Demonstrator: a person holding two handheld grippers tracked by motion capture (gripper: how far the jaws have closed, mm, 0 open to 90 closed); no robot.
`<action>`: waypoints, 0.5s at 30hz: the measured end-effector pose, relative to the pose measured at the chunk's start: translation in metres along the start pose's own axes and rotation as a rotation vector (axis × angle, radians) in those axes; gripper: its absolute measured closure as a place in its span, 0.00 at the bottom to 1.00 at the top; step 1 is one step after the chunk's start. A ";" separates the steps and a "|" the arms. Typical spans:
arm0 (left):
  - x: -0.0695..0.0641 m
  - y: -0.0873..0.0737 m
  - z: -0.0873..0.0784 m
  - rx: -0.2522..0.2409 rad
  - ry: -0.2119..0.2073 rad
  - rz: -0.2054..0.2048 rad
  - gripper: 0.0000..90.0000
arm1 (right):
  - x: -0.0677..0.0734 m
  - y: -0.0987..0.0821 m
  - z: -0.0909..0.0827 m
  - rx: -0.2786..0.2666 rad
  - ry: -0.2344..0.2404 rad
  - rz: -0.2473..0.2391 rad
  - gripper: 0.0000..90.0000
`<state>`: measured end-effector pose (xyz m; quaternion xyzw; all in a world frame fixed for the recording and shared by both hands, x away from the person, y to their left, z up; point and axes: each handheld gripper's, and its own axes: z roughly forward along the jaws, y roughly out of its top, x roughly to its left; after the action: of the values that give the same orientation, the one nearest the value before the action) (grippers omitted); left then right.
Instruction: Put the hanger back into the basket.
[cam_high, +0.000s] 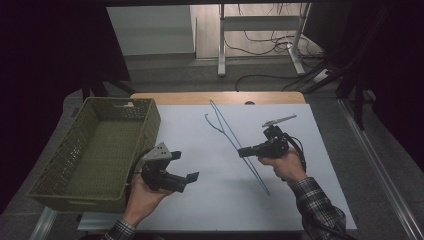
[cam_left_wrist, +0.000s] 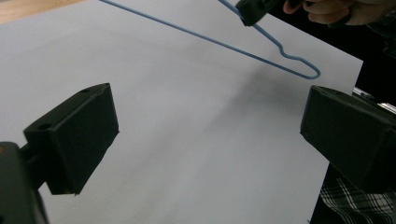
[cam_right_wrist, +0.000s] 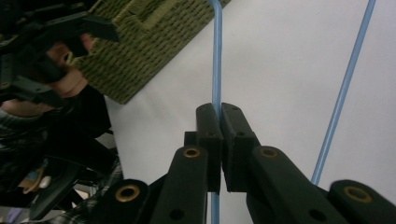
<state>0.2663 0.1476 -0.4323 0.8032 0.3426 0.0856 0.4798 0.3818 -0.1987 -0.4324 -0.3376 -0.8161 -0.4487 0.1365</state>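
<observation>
The right gripper (cam_right_wrist: 219, 109) pinched the thin blue wire hanger (cam_high: 235, 142) between its pads and should lift it level toward the wide-open left gripper (cam_high: 186, 166).

Overhead forward; gripper cameras close

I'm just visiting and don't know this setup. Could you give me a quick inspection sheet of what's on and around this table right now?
Surface: white sheet over a wooden table.
Job's things: blue wire hanger, one wire pinched in the right gripper; green woven basket at the table's left edge, nothing seen inside.
Clutter: nothing seen.
Grippers: right gripper shut on the hanger; left gripper open, holding nothing, beside the basket.
Cables: one trails from each gripper; more lie on the floor behind the table.
Surroundings: dark room, white desk frame at the back.
</observation>
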 end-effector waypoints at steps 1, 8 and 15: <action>0.000 0.000 0.000 0.000 0.000 0.000 0.06 | 0.000 0.000 0.000 0.000 0.000 0.000 0.97; -0.001 0.011 0.002 -0.044 0.012 0.036 0.18 | 0.010 -0.010 -0.003 0.001 0.051 0.013 0.97; -0.005 0.028 0.012 -0.082 0.007 0.094 0.46 | 0.013 -0.015 0.002 0.010 0.070 0.023 0.97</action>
<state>0.2813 0.1276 -0.4138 0.7978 0.3021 0.1248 0.5066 0.3622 -0.1968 -0.4358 -0.3302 -0.8092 -0.4546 0.1719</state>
